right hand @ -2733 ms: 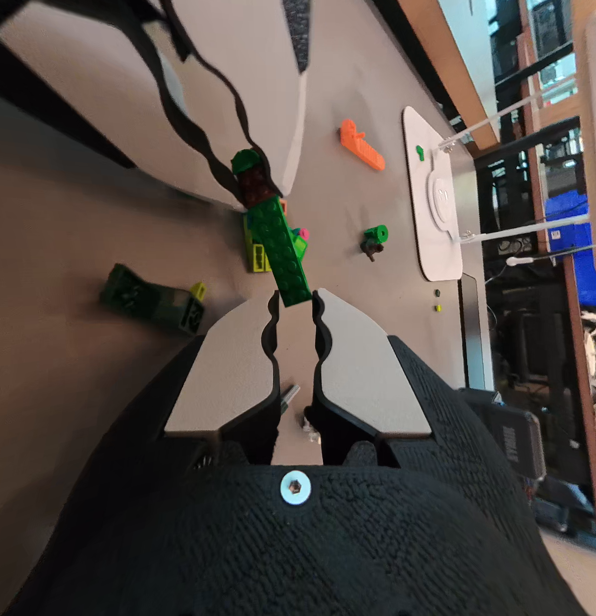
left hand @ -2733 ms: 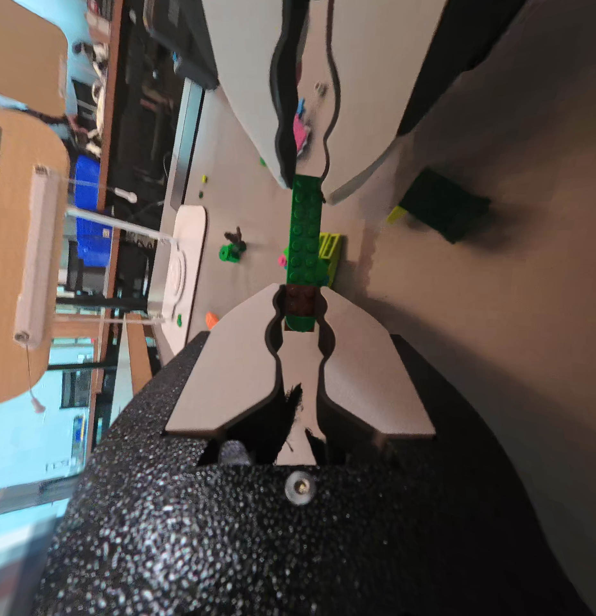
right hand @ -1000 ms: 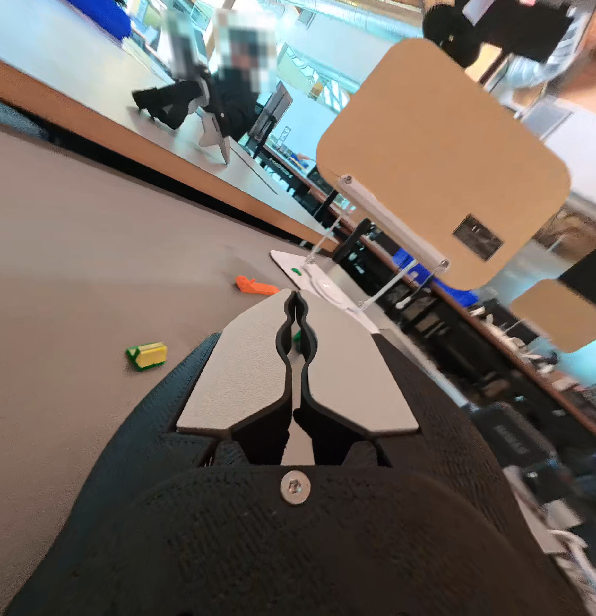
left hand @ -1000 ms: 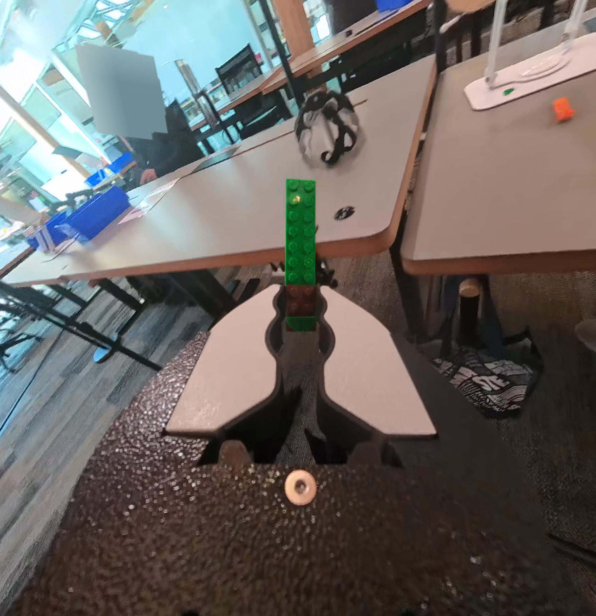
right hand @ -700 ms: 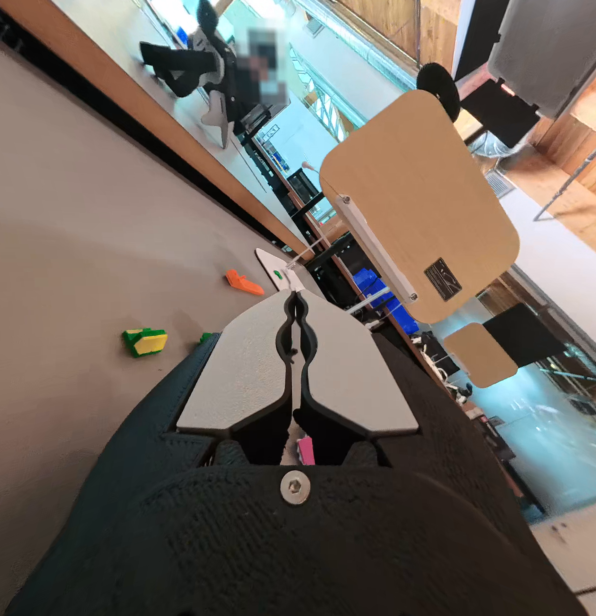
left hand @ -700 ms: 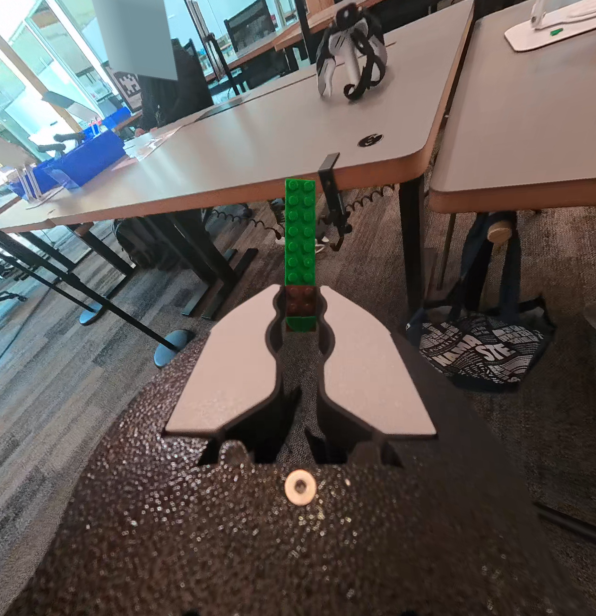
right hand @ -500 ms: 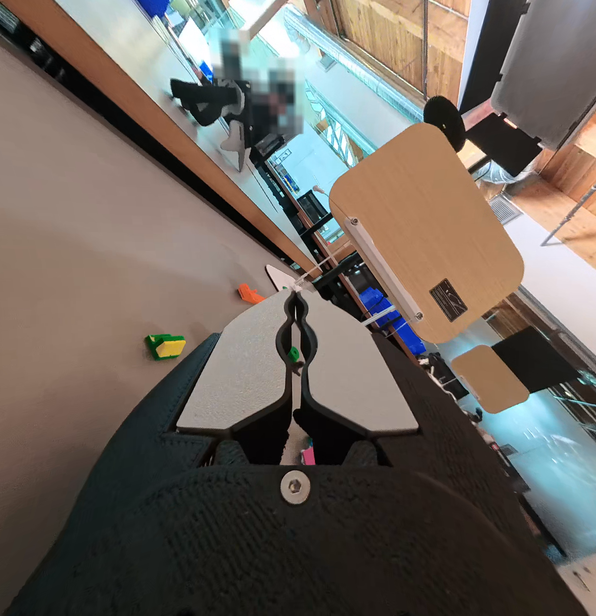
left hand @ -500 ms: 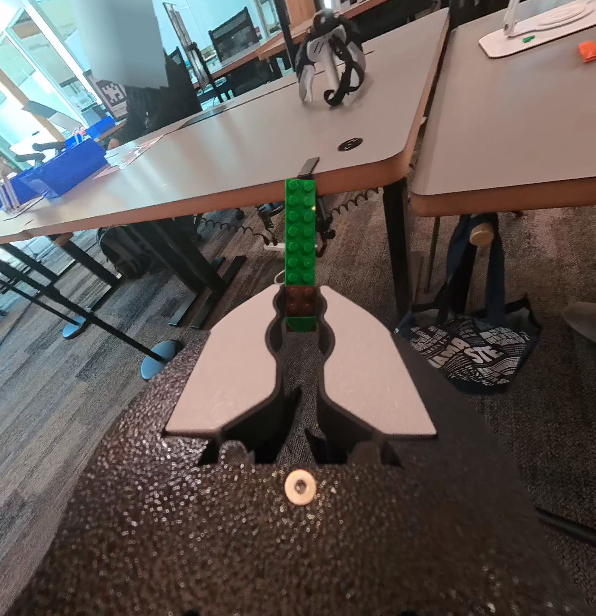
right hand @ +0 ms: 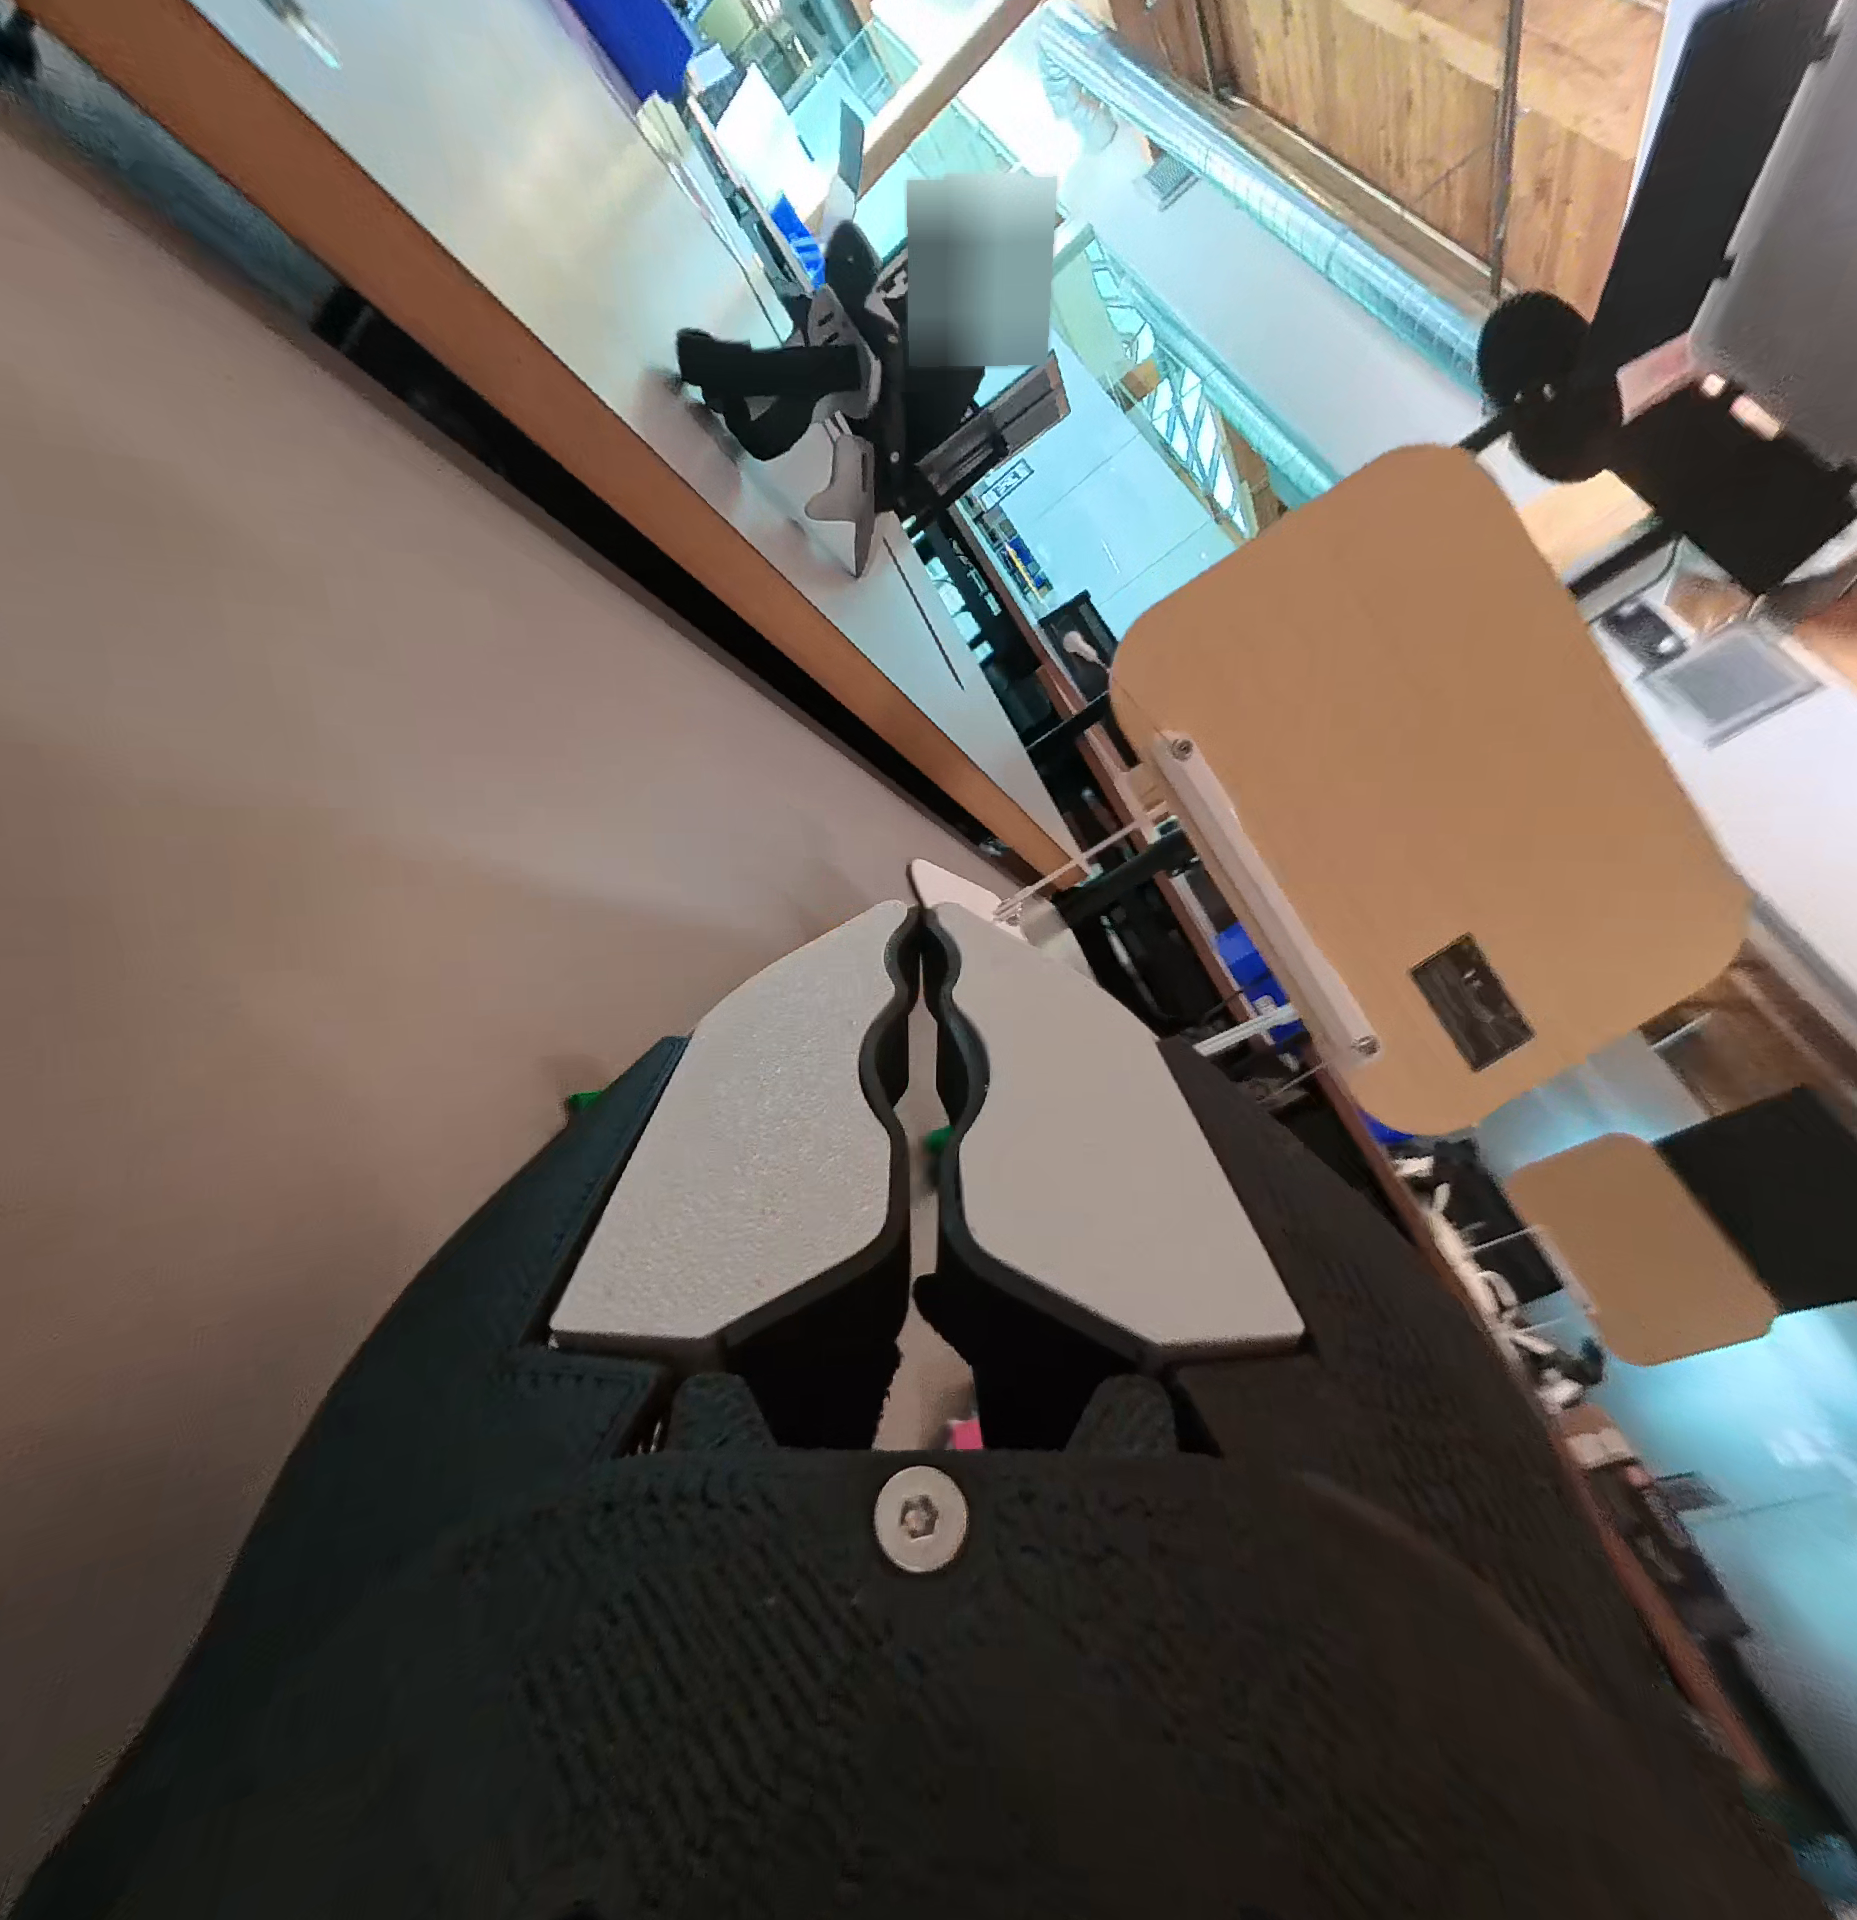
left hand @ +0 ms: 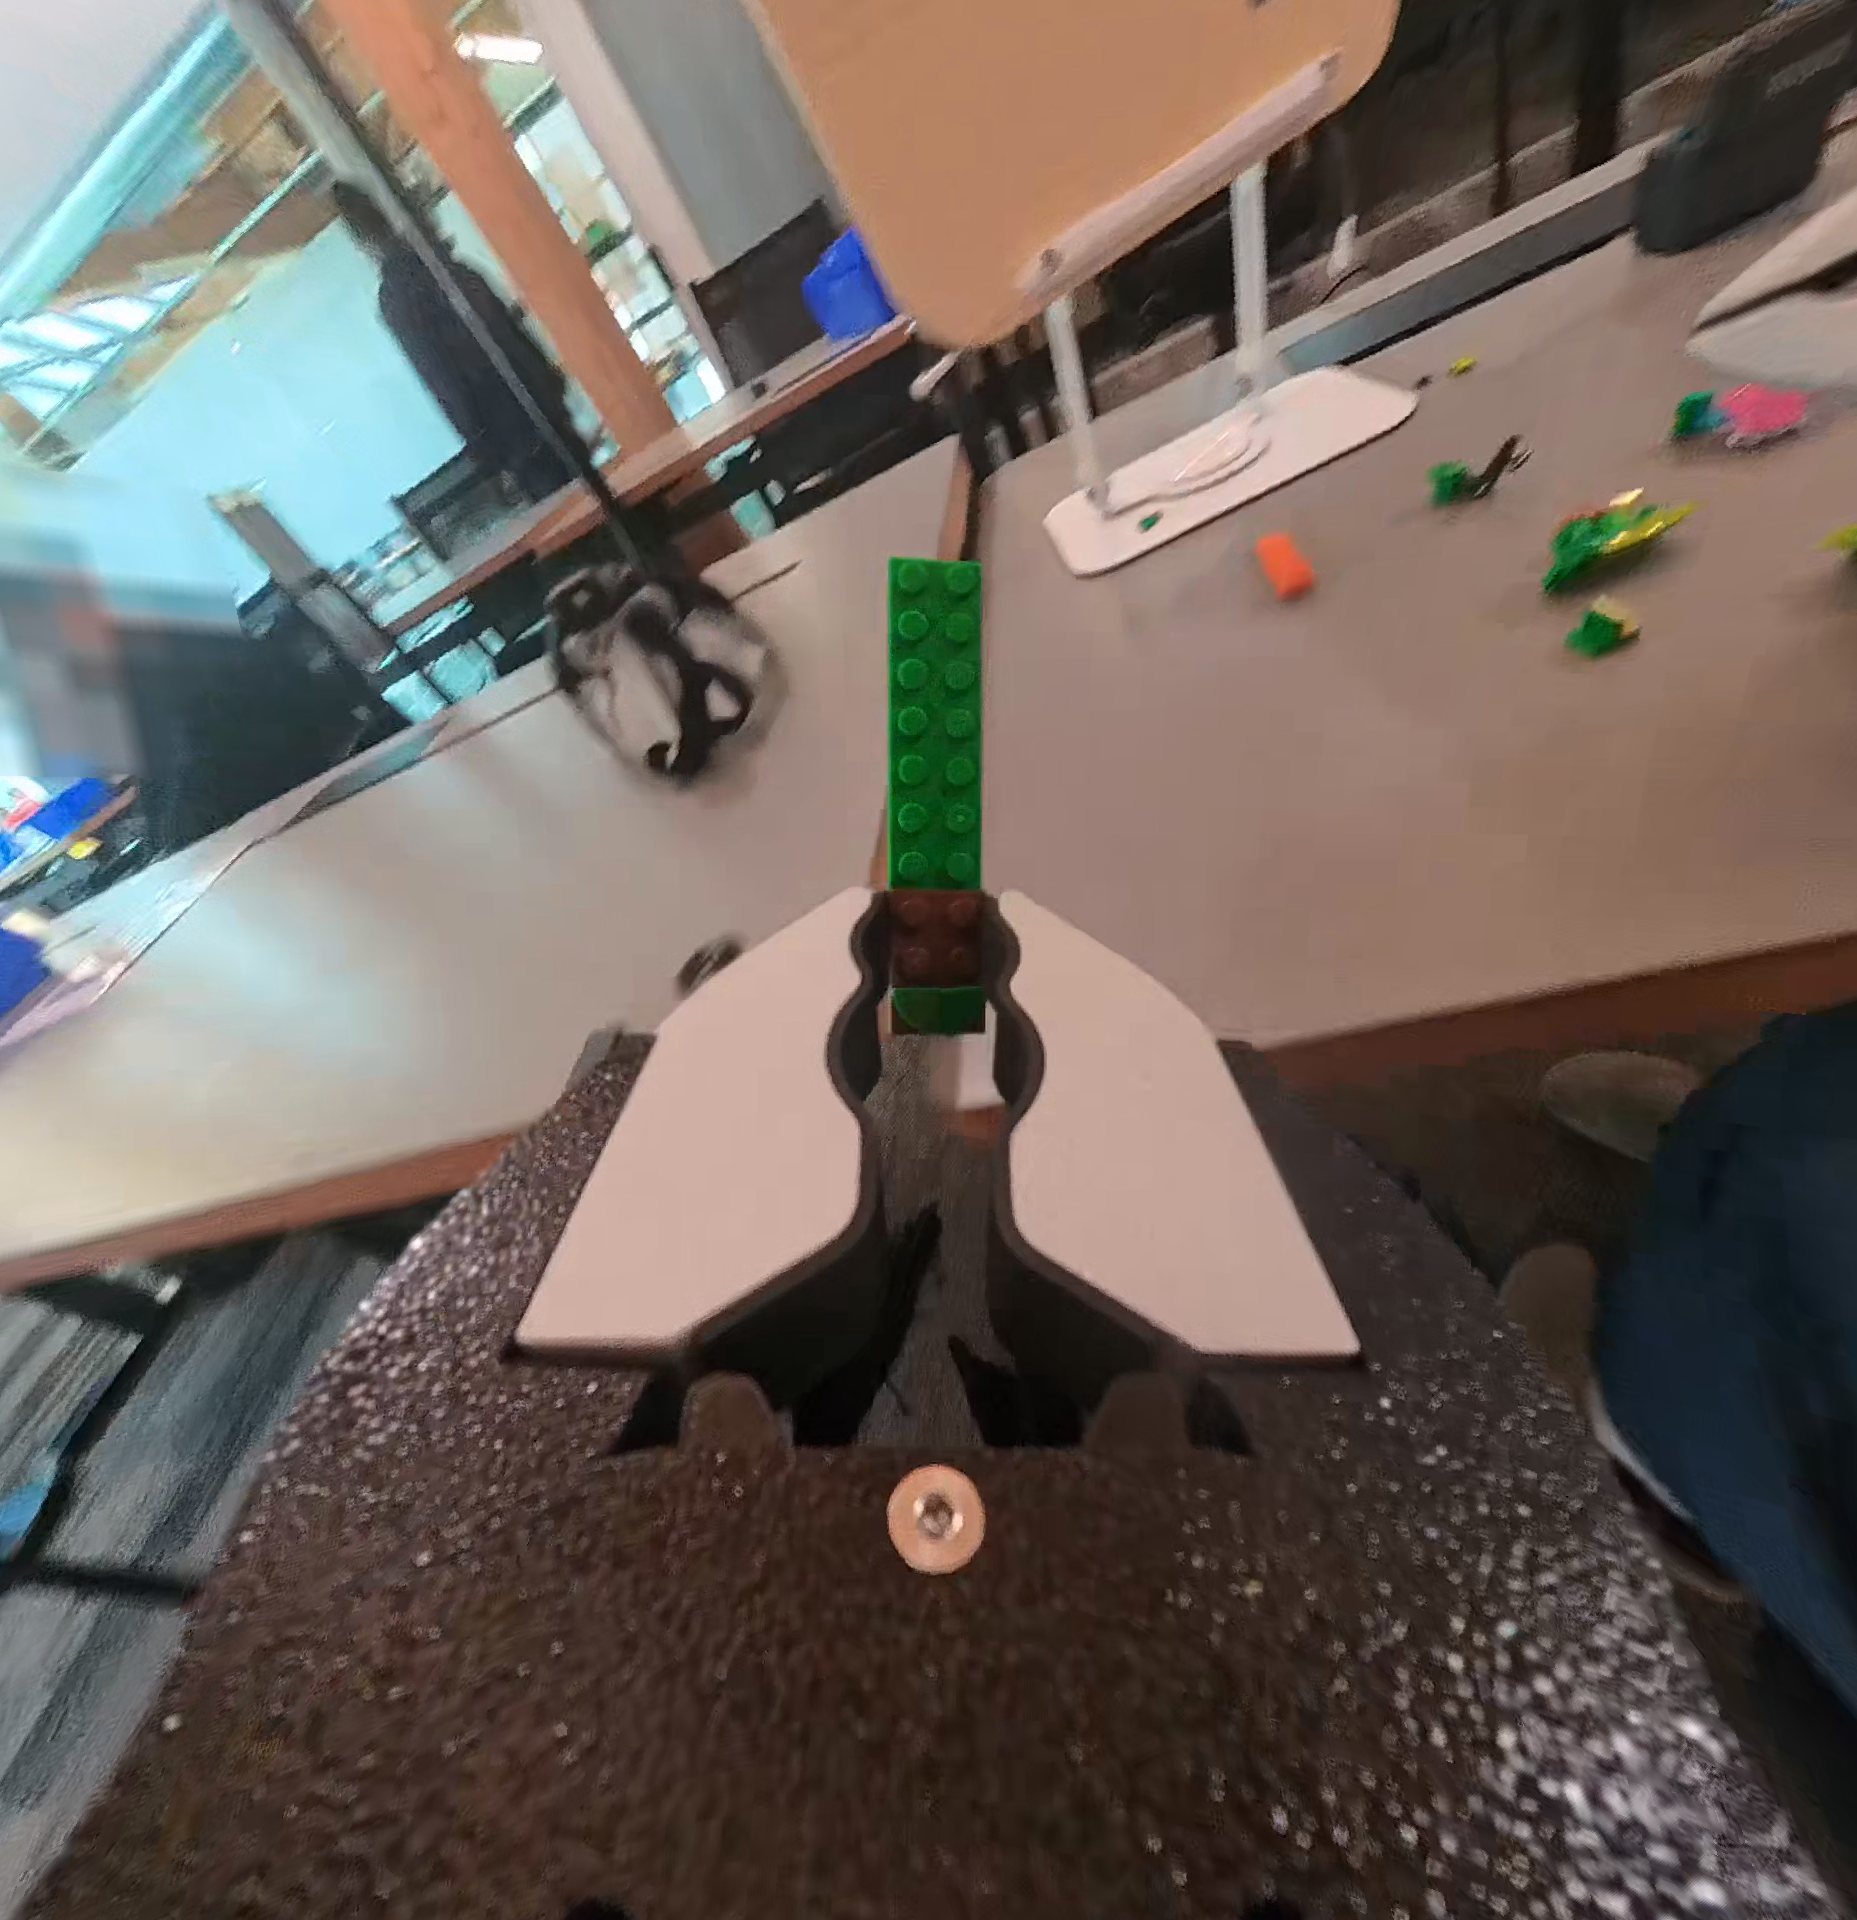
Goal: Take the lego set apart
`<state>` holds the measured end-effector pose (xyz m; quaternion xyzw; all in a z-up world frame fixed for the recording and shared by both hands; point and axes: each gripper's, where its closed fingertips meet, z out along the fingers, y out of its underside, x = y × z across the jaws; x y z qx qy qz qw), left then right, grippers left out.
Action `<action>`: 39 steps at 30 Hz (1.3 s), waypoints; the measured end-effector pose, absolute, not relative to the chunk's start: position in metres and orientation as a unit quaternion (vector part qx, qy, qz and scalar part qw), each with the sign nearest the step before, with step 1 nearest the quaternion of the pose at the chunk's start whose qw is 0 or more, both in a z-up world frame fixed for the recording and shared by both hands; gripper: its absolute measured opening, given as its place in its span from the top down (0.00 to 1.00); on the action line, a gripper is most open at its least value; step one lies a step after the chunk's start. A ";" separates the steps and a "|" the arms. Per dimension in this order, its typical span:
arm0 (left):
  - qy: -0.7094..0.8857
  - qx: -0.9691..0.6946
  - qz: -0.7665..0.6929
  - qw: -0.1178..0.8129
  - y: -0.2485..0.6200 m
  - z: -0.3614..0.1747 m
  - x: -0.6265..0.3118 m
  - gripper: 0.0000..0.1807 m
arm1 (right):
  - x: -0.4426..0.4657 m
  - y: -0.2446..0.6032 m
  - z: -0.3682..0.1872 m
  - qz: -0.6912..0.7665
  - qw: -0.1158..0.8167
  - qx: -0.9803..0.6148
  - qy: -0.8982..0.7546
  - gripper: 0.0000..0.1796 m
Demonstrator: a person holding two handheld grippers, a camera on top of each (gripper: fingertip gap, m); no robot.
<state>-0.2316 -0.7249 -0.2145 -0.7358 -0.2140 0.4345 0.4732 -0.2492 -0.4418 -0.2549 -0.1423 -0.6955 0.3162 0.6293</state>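
My left gripper [left hand: 934, 935] is shut on a lego piece: a brown brick [left hand: 934, 940] with a small green part under it, and a long green plate [left hand: 934, 717] standing straight out beyond the fingertips. It is held in the air in front of the grey table [left hand: 1319, 790]. Loose lego pieces lie on that table at the right: an orange one [left hand: 1285, 551], green and yellow ones [left hand: 1599, 540], a pink and green one [left hand: 1739, 410]. My right gripper [right hand: 919, 920] is shut with nothing between its tips, low over the grey table [right hand: 280, 831]. A bit of green lego [right hand: 939, 1138] shows under its fingers.
A white stand base [left hand: 1230, 468] with a tan board [left hand: 1059, 156] on clear posts stands at the table's back; the board [right hand: 1423, 883] also shows in the right wrist view. Another gripper [left hand: 654, 665] rests on the neighbouring table. A person sits far off. A dark blue trouser leg [left hand: 1755, 1299] is at the right. My hands' fingertips stand some 30 centimeters from each other.
My left gripper has swung up and right from the floor toward the table, still holding the lego piece. My right gripper stays shut and has tilted further upward. Earlier it let go of the green plate.
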 end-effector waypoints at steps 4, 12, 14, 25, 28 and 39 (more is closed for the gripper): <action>-0.175 -0.734 0.418 0.506 -0.666 -0.205 -0.250 0.91 | -0.240 -0.441 -0.232 0.248 0.687 -0.094 -0.676 1.00; -0.161 -0.733 0.396 0.529 -0.632 -0.191 -0.245 0.91 | -0.220 -0.430 -0.193 0.192 0.748 -0.071 -0.632 1.00; -0.163 -0.731 0.402 0.527 -0.632 -0.190 -0.237 0.91 | -0.215 -0.435 -0.189 0.197 0.751 -0.064 -0.627 1.00; -0.266 -0.702 0.447 0.486 -0.717 -0.181 -0.177 0.91 | -0.211 -0.454 -0.200 0.138 0.764 -0.006 -0.631 1.00; -0.297 -0.682 0.436 0.507 -0.737 -0.181 -0.156 0.91 | -0.204 -0.460 -0.194 0.132 0.778 0.012 -0.615 1.00; -0.357 -0.651 0.461 0.486 -0.801 -0.216 -0.145 0.91 | -0.197 -0.493 -0.225 0.216 0.727 0.058 -0.649 1.00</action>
